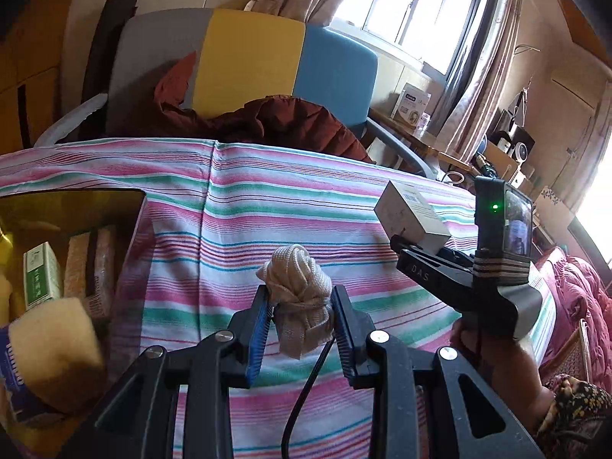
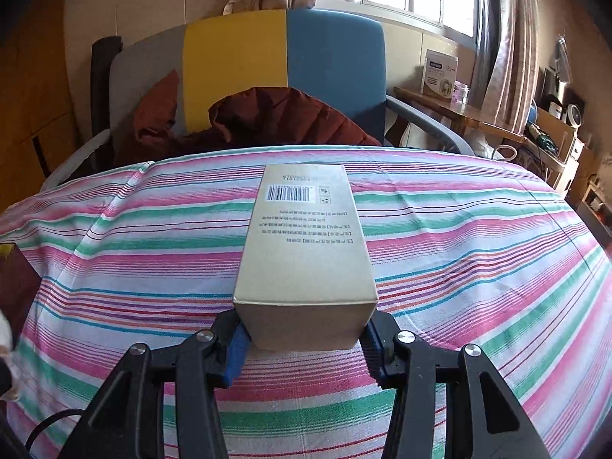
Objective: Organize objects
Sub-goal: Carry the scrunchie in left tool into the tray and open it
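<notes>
My left gripper (image 1: 302,313) is shut on a cream bundle of knotted rope (image 1: 296,290) and holds it above the striped cloth (image 1: 237,237). My right gripper (image 2: 304,338) is shut on a long beige carton (image 2: 304,252) with a barcode on top, held over the same cloth (image 2: 478,252). In the left wrist view the right gripper (image 1: 413,246) shows at the right with the carton (image 1: 409,214) in its jaws. A gold box (image 1: 72,206) at the left holds a green-and-white carton (image 1: 40,275), brown sponges (image 1: 90,264) and a yellow sponge (image 1: 53,359).
A grey, yellow and blue chair (image 2: 267,69) with a dark red jacket (image 2: 275,118) stands behind the cloth-covered surface. A wooden desk (image 2: 451,114) with a white box (image 2: 438,70) is at the right, below the window. A pink quilt (image 1: 577,298) lies at the far right.
</notes>
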Available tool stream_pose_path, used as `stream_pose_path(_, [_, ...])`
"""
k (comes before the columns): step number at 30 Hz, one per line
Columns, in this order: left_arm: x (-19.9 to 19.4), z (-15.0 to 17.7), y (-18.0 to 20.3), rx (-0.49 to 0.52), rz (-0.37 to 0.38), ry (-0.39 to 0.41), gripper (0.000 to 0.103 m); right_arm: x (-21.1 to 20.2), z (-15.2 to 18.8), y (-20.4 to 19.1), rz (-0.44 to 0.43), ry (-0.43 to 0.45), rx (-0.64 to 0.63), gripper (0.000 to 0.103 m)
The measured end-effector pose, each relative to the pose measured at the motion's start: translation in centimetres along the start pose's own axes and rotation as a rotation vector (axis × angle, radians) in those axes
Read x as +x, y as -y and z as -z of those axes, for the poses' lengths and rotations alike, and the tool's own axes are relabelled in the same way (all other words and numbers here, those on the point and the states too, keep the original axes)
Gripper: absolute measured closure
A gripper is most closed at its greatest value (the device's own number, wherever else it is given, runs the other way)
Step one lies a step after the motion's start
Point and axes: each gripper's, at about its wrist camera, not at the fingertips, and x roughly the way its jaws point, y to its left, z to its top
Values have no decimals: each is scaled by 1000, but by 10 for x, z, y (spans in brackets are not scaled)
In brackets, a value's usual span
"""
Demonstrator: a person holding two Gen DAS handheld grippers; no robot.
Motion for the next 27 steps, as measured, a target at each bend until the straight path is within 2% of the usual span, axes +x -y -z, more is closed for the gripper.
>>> stream_pose_path(8, [-60,9,-39,-75,43,49,72,-12,6,-7,-1,13,-26,53])
stream_pose_path(14, [-83,29,-71,-101,1,36,72,-20,13,-16,-8,16,-70,53])
stream_pose_path(22, [-81,50,-99,-138,-41,-27,72,-29,19,-32,-19,-3,-127,53])
stream_pose_path(25, [-74,53,-105,-145,-52,-57,71,-35,20,-37,-49,-17,-133,53])
stream_pose_path(27, [-70,56,-110,-169,-48,-76,67,-41,22,-41,-74,-29,-127,53])
